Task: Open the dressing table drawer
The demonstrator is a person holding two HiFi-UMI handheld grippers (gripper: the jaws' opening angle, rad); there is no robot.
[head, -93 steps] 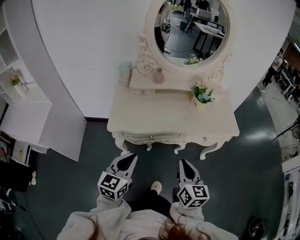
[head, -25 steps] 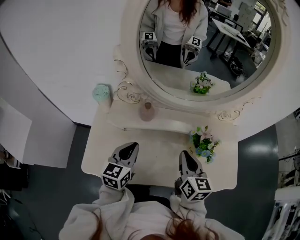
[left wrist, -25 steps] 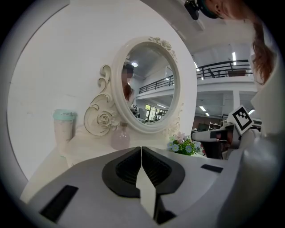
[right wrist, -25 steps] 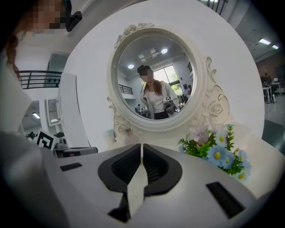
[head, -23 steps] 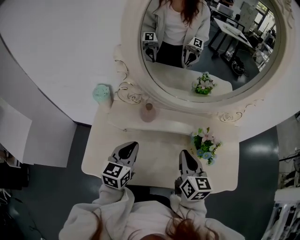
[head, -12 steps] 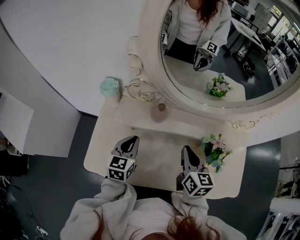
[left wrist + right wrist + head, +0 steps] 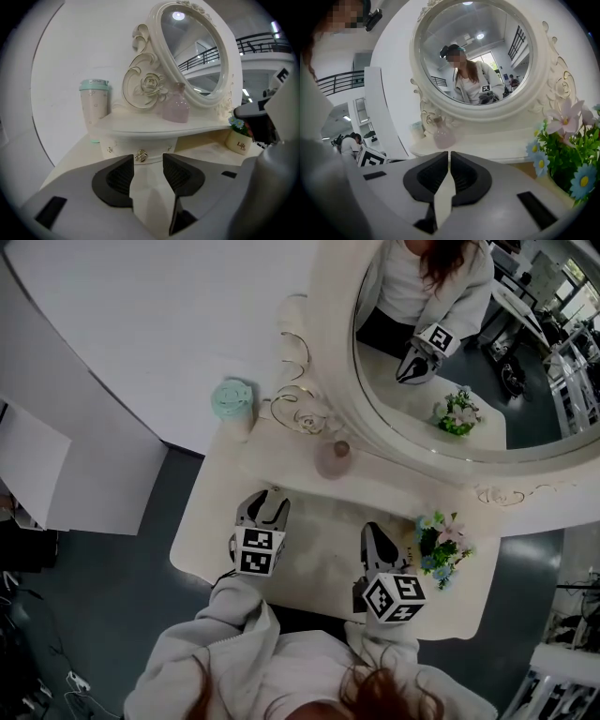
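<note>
Far left of the head view: a flat white wall panel [image 7: 37, 474], cut off by the frame edge.

An upright white tumbler with a mint lid [image 7: 231, 401] stands on the back-left corner of the cream dressing table [image 7: 319, 549], beside the carved scroll of the mirror frame.

The left gripper [image 7: 270, 504] is over the tabletop, nose at the raised shelf. Its jaws are opening, with a wide gap and nothing against the black pads [image 7: 119, 176].

The small cream drawer [image 7: 125, 147] sits under that shelf, shut. Its gold rose-shaped knob [image 7: 140, 156] shows in line with the gap just past the tips, untouched. In the head view the drawer front is hidden under the shelf overhang.

A pink glass bottle [image 7: 334, 458] stands upright on the shelf, above the drawer and slightly to its right.

The right gripper [image 7: 449, 157] is over the tabletop too, apart from the left one. Its jaws are pressed together and empty.

A potted posy of blue and pink flowers [image 7: 441, 545] is just right of the right gripper. In the right gripper view the blooms are clipped by the frame edge.

The oval mirror in a carved cream frame [image 7: 450, 343] is cut off at the top and right in the head view. It reflects the person's torso and only one gripper.

The near table edge is covered by light grey sleeves [image 7: 216, 643].
</note>
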